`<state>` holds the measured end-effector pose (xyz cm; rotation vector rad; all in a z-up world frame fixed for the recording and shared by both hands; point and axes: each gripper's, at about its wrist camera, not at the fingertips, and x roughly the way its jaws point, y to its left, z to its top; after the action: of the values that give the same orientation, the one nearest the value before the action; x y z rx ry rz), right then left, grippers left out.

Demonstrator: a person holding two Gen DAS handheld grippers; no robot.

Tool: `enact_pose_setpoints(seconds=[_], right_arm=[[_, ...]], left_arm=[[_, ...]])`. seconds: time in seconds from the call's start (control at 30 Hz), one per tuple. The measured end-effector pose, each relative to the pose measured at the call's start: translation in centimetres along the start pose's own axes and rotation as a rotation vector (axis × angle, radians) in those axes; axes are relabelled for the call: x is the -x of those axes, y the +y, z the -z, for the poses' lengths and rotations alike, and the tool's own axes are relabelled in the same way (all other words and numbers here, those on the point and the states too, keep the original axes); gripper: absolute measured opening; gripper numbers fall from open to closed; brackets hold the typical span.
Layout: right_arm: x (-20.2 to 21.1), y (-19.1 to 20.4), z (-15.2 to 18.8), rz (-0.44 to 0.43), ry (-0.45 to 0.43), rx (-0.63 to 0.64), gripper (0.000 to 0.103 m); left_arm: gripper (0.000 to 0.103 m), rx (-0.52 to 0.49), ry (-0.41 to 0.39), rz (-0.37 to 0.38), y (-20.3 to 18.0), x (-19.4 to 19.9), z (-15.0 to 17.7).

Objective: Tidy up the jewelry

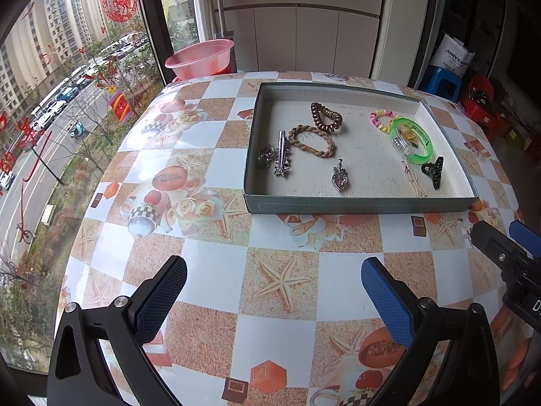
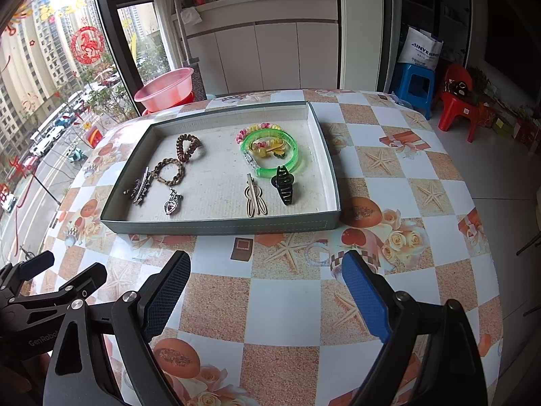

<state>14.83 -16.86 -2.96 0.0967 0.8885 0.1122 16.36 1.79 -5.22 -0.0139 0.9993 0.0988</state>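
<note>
Shallow grey tray [image 1: 358, 203] of hair accessories on a patterned table [image 1: 280, 335], left gripper [image 1: 274, 287] poised in front, empty.

Left gripper's jaws wide apart above the checked cloth, nothing between them, well short of the tray. Tray contents, left side: silver clip [image 1: 281, 155] just beside a small silver claw [image 1: 265, 156], braided brown hair tie [image 1: 312, 140], brown spiral tie [image 1: 325, 116], heart-shaped silver clip [image 1: 338, 176]. Right side: green bangle [image 1: 413, 138] overlapping a pink-yellow coil tie [image 1: 381, 116], black claw clip [image 1: 434, 171], pale hairpin [image 1: 415, 181]. Right gripper [image 1: 503, 243] at right edge. Pink basin [image 1: 199, 57] beyond the table by the window.
</note>
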Motion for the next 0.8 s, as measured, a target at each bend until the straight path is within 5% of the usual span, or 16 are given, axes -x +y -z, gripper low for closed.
enact_pose_setpoints(seconds=[0.8], right_arm=[[0.03,-0.04,0.01,-0.001,0.000,0.000,0.093]], left_arm=[[0.103,-0.004,0.001,-0.002,-0.17,0.15,0.09]])
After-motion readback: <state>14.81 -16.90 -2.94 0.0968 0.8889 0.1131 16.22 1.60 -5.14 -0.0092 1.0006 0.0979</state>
